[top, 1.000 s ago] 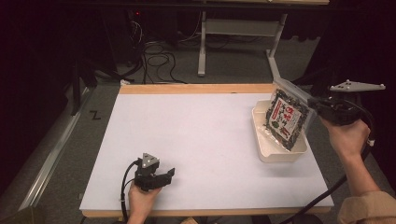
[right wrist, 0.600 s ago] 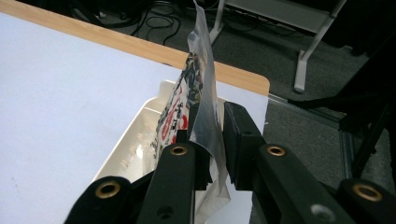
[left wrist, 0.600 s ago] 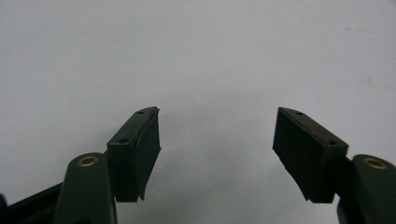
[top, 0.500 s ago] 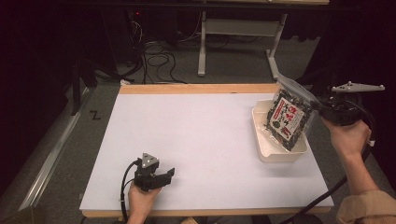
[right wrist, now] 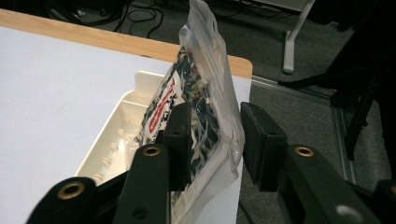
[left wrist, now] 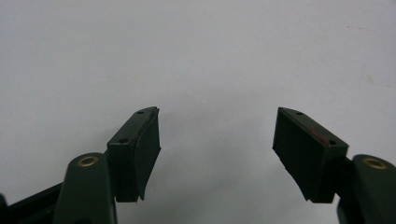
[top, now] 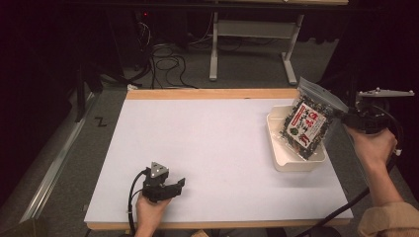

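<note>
A clear snack bag (top: 307,123) is seen upright and tilted in the white tray (top: 274,143) at the counter's (top: 207,143) right edge. The right tool (right wrist: 212,135) has just been opening; the bag stands between its parted jaws, the right pad clear of it. The left tool (left wrist: 217,140) is held open and empty over the counter.

Red label with white characters on the snack bag (top: 307,123) between the right tongs (right wrist: 215,140), too blurred to read; no other legible text
</note>
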`<state>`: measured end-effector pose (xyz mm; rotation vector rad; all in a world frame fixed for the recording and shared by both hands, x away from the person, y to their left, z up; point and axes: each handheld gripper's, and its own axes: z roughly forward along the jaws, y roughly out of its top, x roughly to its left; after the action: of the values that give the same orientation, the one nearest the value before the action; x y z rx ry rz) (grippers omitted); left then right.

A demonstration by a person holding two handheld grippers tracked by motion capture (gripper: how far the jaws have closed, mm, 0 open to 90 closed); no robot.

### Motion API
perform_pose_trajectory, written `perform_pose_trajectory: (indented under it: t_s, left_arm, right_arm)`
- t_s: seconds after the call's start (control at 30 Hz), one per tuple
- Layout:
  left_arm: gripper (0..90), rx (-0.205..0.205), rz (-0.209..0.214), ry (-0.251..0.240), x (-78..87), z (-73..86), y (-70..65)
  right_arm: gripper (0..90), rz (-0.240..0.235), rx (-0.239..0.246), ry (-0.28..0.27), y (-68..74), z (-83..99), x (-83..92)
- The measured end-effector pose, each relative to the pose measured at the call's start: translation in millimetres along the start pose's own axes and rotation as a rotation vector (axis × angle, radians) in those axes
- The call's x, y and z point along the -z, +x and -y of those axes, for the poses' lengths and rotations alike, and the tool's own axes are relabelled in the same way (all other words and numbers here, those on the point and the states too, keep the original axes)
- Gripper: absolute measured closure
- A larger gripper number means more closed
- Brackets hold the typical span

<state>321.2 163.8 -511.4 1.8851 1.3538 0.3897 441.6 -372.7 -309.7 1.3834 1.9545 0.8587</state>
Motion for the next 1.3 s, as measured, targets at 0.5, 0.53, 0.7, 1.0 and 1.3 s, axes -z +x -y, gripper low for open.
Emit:
perform_pose_trajectory:
  t_s: [0.5, 0.53, 0.7, 1.0, 1.3]
  left_arm:
    - [32.3, -0.005, -0.001, 0.013, -2.6, 0.2, -1.3]
    - [32.3, -0.004, -0.001, 0.013, -2.6, 0.2, -1.2]
    - [32.3, 0.002, -0.002, 0.007, -1.7, 0.5, -0.1]
    - [32.3, 0.002, -0.002, 0.006, -1.2, 0.5, -0.3]
    - [32.3, -0.001, 0.000, -0.001, -0.4, 0.2, -0.7]
  right_arm:
    - [53.9, -0.007, -0.022, -0.066, -8.2, 5.6, 15.6]
    - [53.6, -0.012, -0.018, -0.069, -8.0, 5.4, 16.6]
    - [52.5, -0.014, -0.010, -0.101, -4.8, 6.0, 23.4]
    - [50.8, -0.078, 0.040, -0.140, 16.7, 4.9, 37.6]
    - [50.0, -0.229, 0.069, -0.191, 46.8, 5.8, 53.6]
